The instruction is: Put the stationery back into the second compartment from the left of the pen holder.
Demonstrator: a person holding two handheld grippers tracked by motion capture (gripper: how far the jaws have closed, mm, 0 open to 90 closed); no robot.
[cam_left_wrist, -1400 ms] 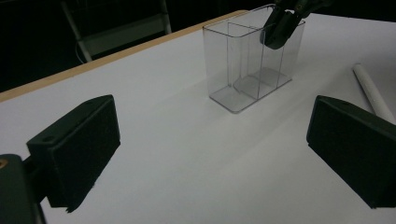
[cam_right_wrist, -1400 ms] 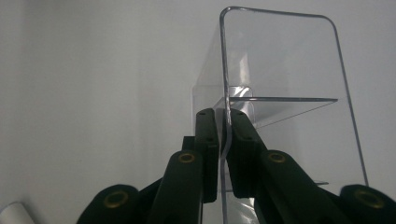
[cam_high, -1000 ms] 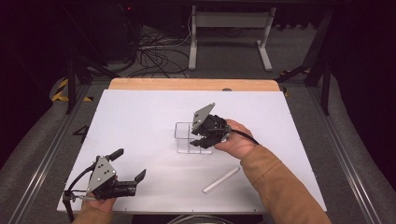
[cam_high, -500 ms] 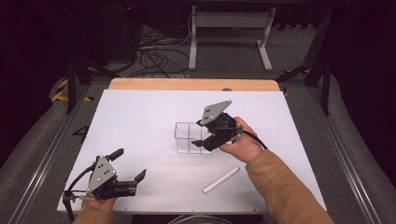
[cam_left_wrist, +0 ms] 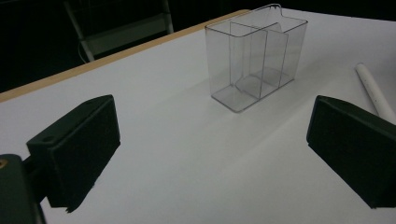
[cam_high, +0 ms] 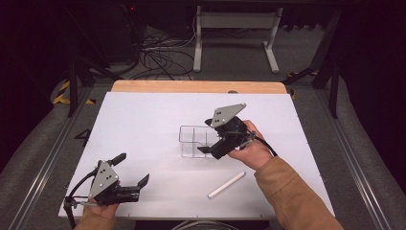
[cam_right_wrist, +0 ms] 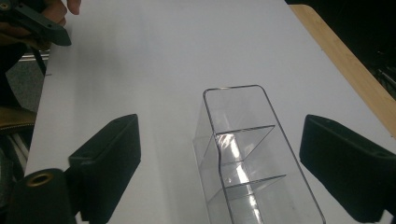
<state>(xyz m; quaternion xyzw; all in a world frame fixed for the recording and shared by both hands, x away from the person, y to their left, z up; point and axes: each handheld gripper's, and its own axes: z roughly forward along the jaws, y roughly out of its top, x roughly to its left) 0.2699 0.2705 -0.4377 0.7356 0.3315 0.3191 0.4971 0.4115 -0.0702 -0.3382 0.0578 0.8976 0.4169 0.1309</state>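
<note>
High view: the right tool (cam_high: 207,149), jaws just spreading apart at the clear plastic divided box's (cam_high: 194,140) three o'clock side, could tip it.

The left tool (cam_high: 130,172), jaws apart, holds nothing.

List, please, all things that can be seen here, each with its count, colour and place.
organiser box: 1, clear plastic with inner dividers, upright at the middle of the board.
stick: 1, white, lying on the board near its front edge, right of centre.
board: 1, white, lying on the table.
table: 1, light wood, edge showing behind the board.
stand: 1, pale grey, on the floor behind the table.
cables: several, dark, on the floor at the back.
left tongs: 1, black, open, at the front left corner.
right tongs: 1, black, just opened, apart from the box.
</note>
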